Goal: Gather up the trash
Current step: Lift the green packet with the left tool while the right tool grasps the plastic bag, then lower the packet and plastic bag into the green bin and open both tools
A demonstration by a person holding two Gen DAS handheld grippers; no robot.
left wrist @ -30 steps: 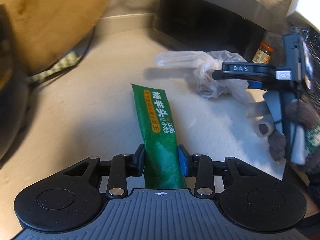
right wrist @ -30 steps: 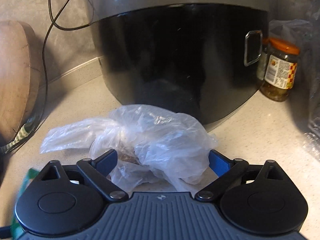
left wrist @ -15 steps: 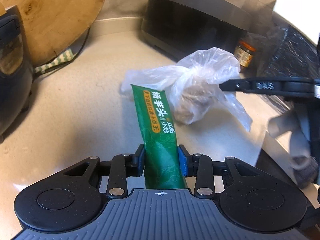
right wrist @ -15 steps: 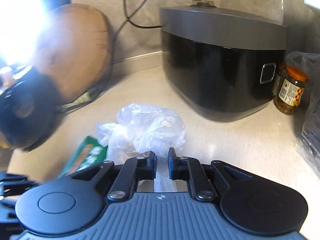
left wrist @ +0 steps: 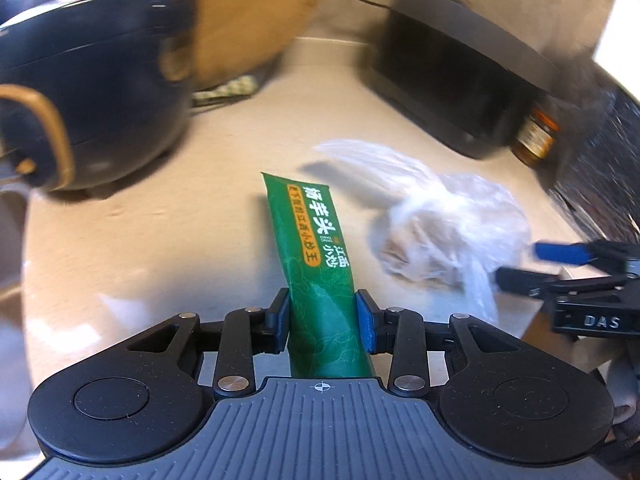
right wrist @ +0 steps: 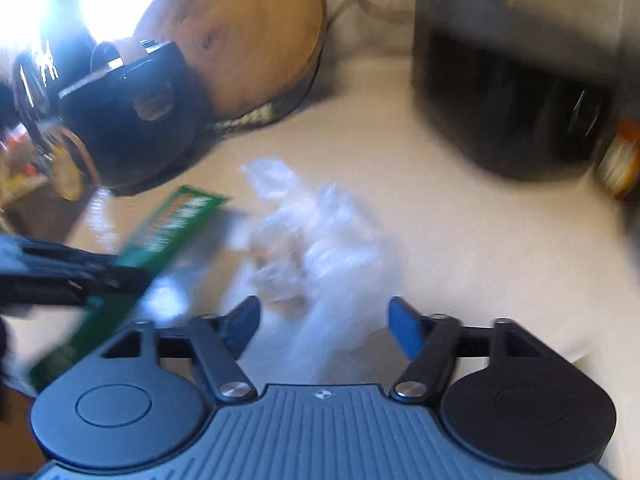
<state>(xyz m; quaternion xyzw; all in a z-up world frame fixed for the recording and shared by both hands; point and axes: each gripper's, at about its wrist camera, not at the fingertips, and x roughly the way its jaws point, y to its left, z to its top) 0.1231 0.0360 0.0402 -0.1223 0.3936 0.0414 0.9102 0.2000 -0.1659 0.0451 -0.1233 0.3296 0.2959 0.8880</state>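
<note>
My left gripper (left wrist: 322, 318) is shut on a green snack wrapper (left wrist: 316, 248) with orange and white lettering, held above the counter. The wrapper also shows at the left of the right wrist view (right wrist: 160, 236). A crumpled clear plastic bag (right wrist: 320, 248) with something brownish inside is in front of my right gripper (right wrist: 324, 322), whose jaws stand wide apart around its trailing end. In the left wrist view the bag (left wrist: 448, 224) is blurred, just left of the right gripper's fingers (left wrist: 560, 254). Whether the bag hangs or falls I cannot tell.
A black rice cooker (left wrist: 88, 92) stands at the left, a round wooden board (right wrist: 248, 36) leans on the back wall. A black appliance (right wrist: 508, 92) stands at the back right with an orange-lidded jar (left wrist: 538, 136) beside it. The beige counter (right wrist: 480, 240) lies below.
My right gripper was shut on the plastic bag half a second ago and is now open. Both grippers have pulled back and left, away from the black appliance, with strong motion blur.
</note>
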